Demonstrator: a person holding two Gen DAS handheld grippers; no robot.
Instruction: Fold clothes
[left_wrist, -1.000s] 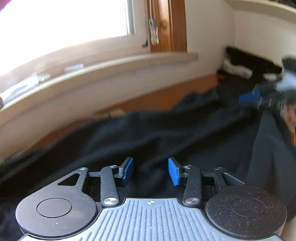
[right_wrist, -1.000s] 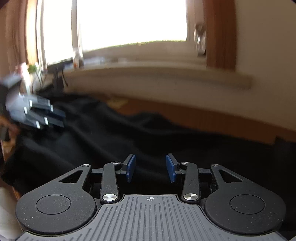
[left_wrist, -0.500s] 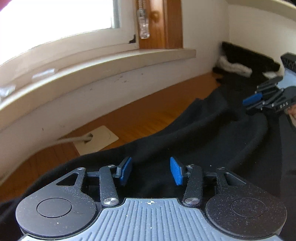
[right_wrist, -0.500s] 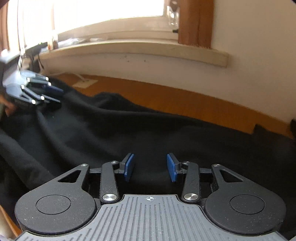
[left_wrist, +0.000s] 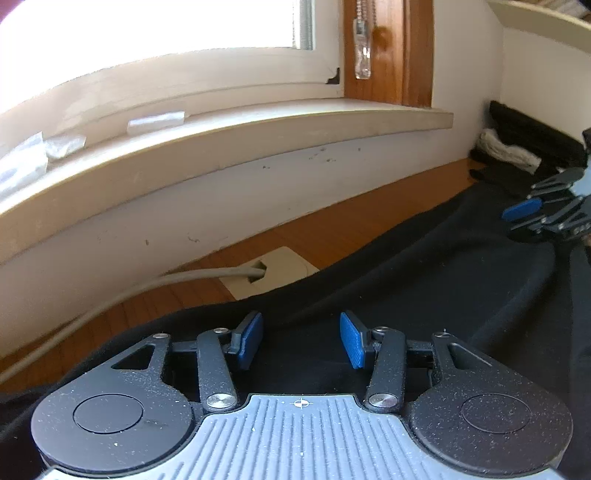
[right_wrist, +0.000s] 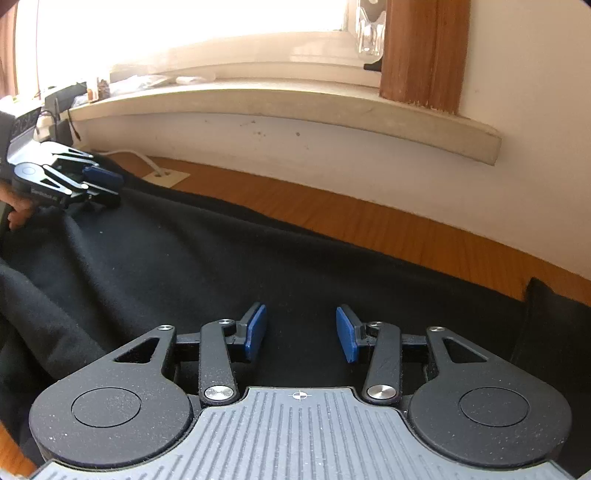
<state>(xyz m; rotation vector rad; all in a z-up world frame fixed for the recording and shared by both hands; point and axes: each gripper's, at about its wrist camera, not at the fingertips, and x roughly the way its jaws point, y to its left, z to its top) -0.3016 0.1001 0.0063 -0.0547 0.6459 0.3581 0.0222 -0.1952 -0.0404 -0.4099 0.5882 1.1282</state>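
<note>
A black garment (left_wrist: 443, 288) lies spread across the wooden table (left_wrist: 351, 229), its far edge running along the bare wood. In the left wrist view my left gripper (left_wrist: 301, 341) is open just above the cloth near that edge, with nothing pinched between its blue pads. My right gripper (left_wrist: 532, 214) shows at the far right, low on the same cloth. In the right wrist view the garment (right_wrist: 221, 266) fills the lower half. My right gripper (right_wrist: 301, 336) is open over it, and my left gripper (right_wrist: 103, 184) rests at the cloth's far left corner, held by a hand.
A white wall and window sill (left_wrist: 258, 133) run close behind the table. A cream cable plate (left_wrist: 273, 273) with a grey cable sits in the wood by the cloth's edge. Folded dark and white clothes (left_wrist: 517, 136) are stacked in the far right corner.
The cloth has come down from a bunched, raised state to lie flatter, uncovering more wood and the cable plate. Both grippers have moved apart and stayed open.
</note>
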